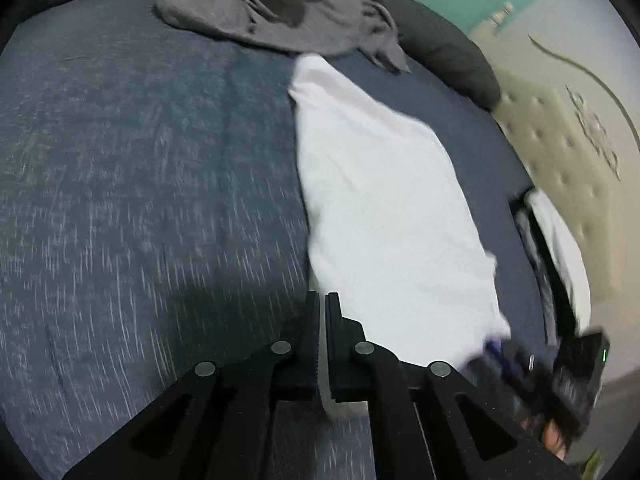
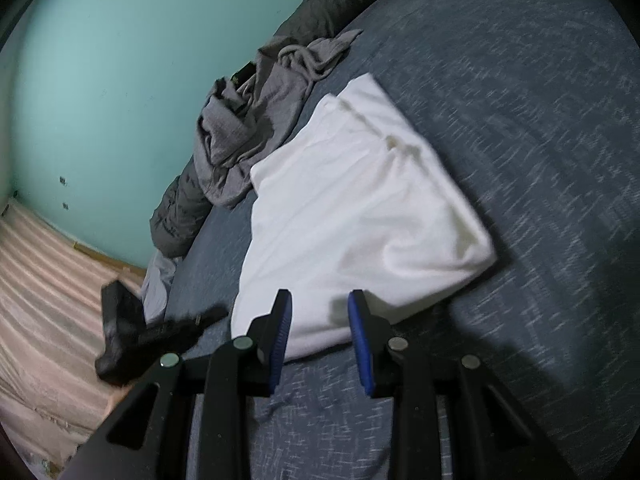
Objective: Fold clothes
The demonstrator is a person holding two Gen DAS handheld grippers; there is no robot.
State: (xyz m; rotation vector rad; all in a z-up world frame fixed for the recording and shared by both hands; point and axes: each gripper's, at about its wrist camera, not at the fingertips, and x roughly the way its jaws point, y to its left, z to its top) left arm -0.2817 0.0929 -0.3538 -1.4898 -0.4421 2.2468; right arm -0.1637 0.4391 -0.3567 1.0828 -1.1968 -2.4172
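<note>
The left gripper point(image 1: 323, 300) is seen at 6 o'clock of its own view with its black fingers pressed together, and a thin strip of white fabric is pinched between them, running back along the slot toward the camera. That fabric belongs to the white garment point(image 1: 380, 200), which is spread from the fingertips up toward 12 o'clock across the blue-grey bedspread point(image 1: 140, 168). At the far end of the white garment, at 12 o'clock, a crumpled grey garment point(image 1: 272, 4) is heaped, touching or just overlapping its tip. A dark pillow point(image 1: 444, 48) is seen behind it at 1 o'clock, and a tufted cream headboard point(image 1: 560, 148) at 3 o'clock. At 4 o'clock the other tool is caught, blurred, near the garment's edge.

In the right wrist view, the right gripper point(image 2: 320, 300) is held at 6 o'clock with its blue-padded fingers point(image 2: 362, 344) clearly parted, and nothing is gripped between them. The near edge of the white garment point(image 2: 352, 208) lies just ahead of and between the fingertips; whether it is touched cannot be told. The cloth is seen folded over, extending toward 12 o'clock. The grey garment point(image 2: 256, 120) is bunched at 11 o'clock, against the white one's far corner. A teal wall point(image 2: 140, 60) fills 10 o'clock
</note>
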